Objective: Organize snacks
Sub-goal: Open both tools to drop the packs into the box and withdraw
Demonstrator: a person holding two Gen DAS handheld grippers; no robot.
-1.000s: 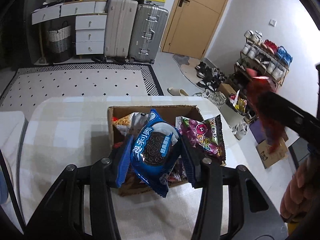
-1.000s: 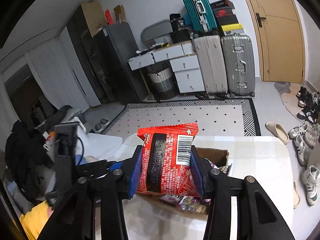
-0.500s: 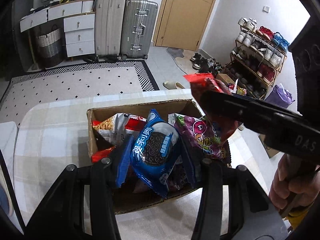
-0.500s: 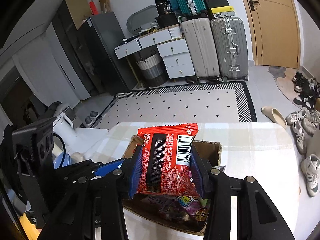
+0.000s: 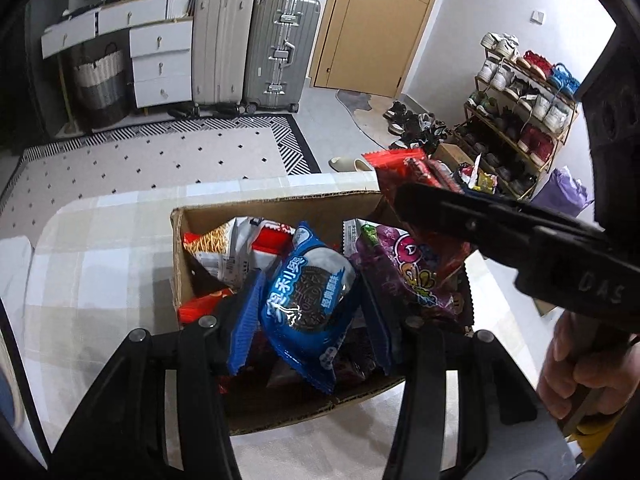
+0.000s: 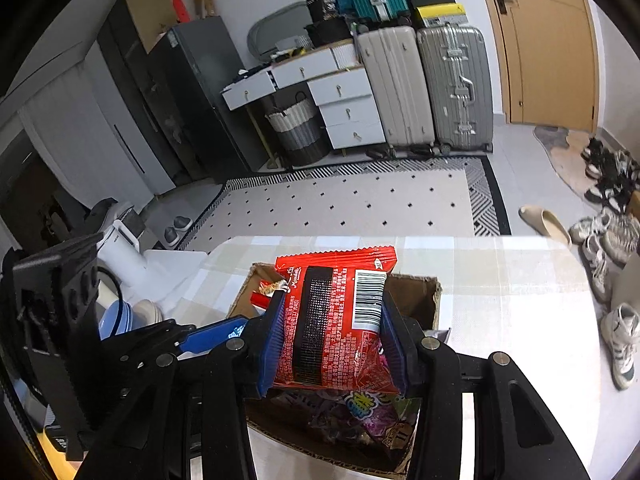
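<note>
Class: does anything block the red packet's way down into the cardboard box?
The box is open-topped; only a purple candy bag already inside lies under the red packet held by the right gripper.

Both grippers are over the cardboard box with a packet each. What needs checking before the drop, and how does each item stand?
1. Left gripper: fingers opening around the blue cookie packet; pad contact: cannot tell.
2. Blue packet over the cardboard box: ok.
3. Right gripper shut on the red packet: ok.
4. Red packet over the box: ok.
5. Free space inside the box: cannot tell; snacks already piled up.
</note>
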